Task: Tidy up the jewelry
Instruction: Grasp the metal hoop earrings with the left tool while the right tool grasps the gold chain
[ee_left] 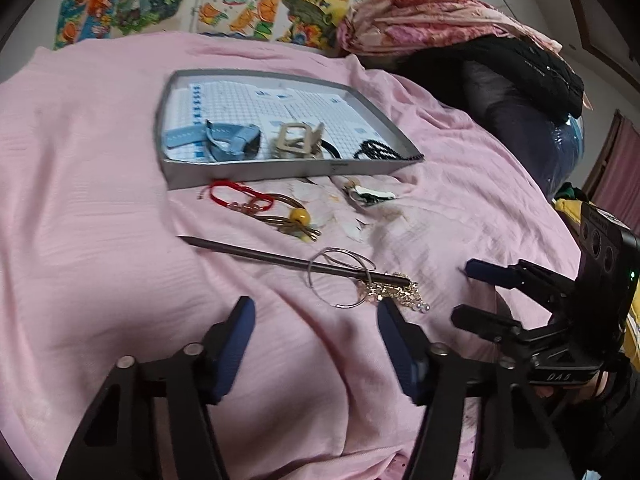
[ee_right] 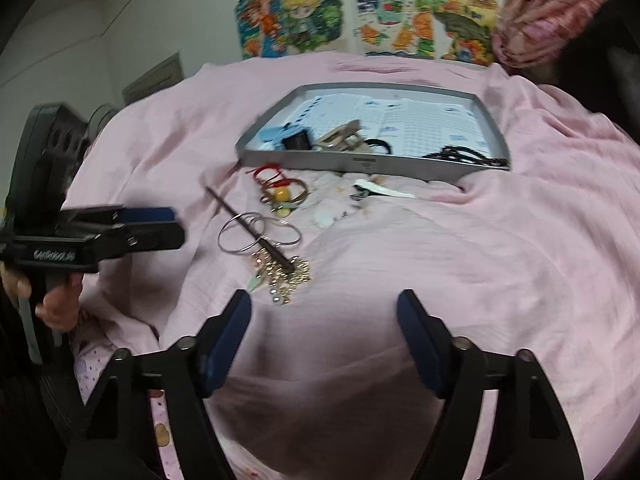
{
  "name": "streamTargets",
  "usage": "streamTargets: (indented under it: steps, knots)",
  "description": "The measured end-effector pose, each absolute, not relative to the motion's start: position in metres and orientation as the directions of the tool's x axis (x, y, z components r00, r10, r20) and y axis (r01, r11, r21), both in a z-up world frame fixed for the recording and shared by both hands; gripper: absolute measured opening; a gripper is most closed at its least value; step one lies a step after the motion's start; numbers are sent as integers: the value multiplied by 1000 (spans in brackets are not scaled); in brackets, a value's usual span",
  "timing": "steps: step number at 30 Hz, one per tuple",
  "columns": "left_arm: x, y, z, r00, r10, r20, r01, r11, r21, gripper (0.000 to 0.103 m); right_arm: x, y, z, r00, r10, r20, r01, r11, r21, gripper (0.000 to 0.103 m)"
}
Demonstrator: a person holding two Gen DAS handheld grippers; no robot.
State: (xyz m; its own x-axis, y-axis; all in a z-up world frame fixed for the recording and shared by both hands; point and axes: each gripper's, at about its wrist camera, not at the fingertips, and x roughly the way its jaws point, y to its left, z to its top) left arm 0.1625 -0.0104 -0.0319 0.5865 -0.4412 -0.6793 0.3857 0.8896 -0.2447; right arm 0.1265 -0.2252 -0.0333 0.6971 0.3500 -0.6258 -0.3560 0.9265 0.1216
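Partly done; shallow grey cardboard tray [ee_left: 288,168] at the far side holds several pieces; silver wire bangles [ee_left: 340,280], gold chain [ee_left: 400,294], red cord bracelet [ee_left: 236,196] left on pink bedsheet [ee_left: 100,160]; left gripper [ee_left: 316,320] and right gripper [ee_right: 324,312] both spread wide, empty.

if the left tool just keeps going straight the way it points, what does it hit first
Probably the silver hoop rings lying over the dark stick, with the gold chain pile beside them. The left tool is open and empty; depth is hard to judge, so it may meet the pink blanket first.
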Motion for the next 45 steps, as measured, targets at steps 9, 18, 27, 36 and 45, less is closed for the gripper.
streamTargets:
  steps: [9,18,27,36,45]
  knots:
    - [191,-22,-44,546,-467,-696,394,876,-279,33,135,-209,-36,686,364,-630,-412,908,75,42]
    - [206,-24,-59,502,-430,-750,349,894,-279,7,141,-198,-39,683,361,-635,-436,899,42,38]
    - [188,-7,-50,562,-331,-758,253,941,-223,3,144,-194,-42,684,360,-634,-436,899,41,38]
    - [165,11,-40,629,-245,-738,168,969,-179,3,156,-174,-44,681,378,-627,-475,880,14,38]
    - [171,27,-42,666,-80,-742,24,996,-86,3,172,-157,-45,645,401,-651,-502,864,34,38]
